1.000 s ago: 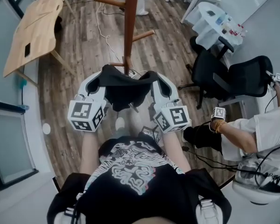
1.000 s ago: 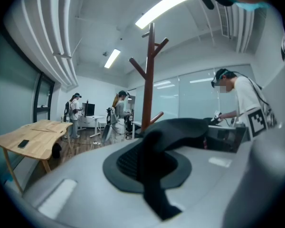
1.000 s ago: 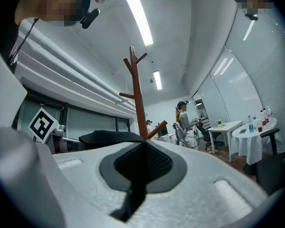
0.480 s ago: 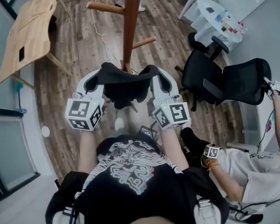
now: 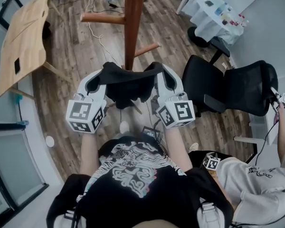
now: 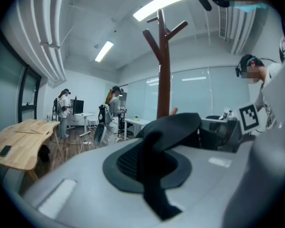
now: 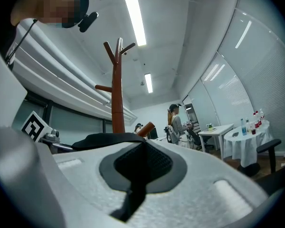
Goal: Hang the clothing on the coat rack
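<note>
A black garment (image 5: 128,87) hangs stretched between my two grippers in the head view, sagging in the middle. My left gripper (image 5: 104,75) is shut on its left edge and my right gripper (image 5: 157,72) is shut on its right edge. The brown wooden coat rack (image 5: 132,27) stands just beyond the garment, with one peg (image 5: 102,18) pointing left and a lower peg (image 5: 146,49) pointing right. In the left gripper view the cloth (image 6: 173,127) is pinched in the jaws, with the rack (image 6: 164,75) ahead. The right gripper view shows the cloth (image 7: 104,137) and the rack (image 7: 117,94) likewise.
A tilted wooden table (image 5: 23,32) stands at far left. A black office chair (image 5: 228,87) is at right, and a white-clothed round table (image 5: 213,18) with bottles beyond it. A seated person (image 5: 256,189) is at lower right. Cables (image 5: 92,13) lie on the floor near the rack.
Both grippers have carried the garment toward the coat rack, whose pole now looms larger and closer. The seated person at right has slid lower in the head view.
</note>
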Available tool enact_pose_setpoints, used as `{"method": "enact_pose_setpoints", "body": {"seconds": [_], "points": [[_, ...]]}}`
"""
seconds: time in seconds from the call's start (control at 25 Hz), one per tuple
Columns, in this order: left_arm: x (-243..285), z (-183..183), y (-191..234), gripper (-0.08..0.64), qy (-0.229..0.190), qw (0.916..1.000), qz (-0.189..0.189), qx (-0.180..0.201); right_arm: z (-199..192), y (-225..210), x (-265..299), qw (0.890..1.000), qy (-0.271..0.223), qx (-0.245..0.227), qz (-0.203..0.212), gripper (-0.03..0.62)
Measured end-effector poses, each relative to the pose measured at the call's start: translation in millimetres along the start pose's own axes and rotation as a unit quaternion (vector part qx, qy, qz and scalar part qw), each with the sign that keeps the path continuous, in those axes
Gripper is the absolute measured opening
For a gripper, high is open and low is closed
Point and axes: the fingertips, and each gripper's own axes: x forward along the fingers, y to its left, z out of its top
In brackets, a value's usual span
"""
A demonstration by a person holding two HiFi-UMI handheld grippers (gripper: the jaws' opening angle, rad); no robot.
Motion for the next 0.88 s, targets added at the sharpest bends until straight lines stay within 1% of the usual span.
{"method": "enact_pose_setpoints", "body": {"seconds": [0.28, 0.48, 0.64, 0.72, 0.88], "points": [[17.4, -15.9, 18.8, 0.008, 0.016, 0.9997, -0.014, -0.013, -22.2, -3.3, 19.8, 1.0, 0.01, 0.011, -0.01, 0.002], [23.9, -31.7, 28.0, 0.008, 0.032, 0.999, -0.025, -0.019, -40.3, -4.8, 30.7, 1.0, 0.023, 0.018, -0.011, 0.002], [33.2, -45.6, 33.5, 0.008, 0.046, 0.9978, -0.038, -0.028, -57.7, -6.1, 37.2, 0.999, 0.037, 0.018, -0.022, 0.002], [37.8, -52.0, 33.4, 0.008, 0.053, 0.9973, -0.043, -0.025, -66.4, -8.9, 38.2, 0.998, 0.046, 0.018, -0.028, 0.002], [54.8, -62.8, 28.4, 0.008, 0.074, 0.996, -0.051, 0.003, -83.6, -22.9, 39.6, 0.996, 0.072, 0.012, -0.047, 0.002]]}}
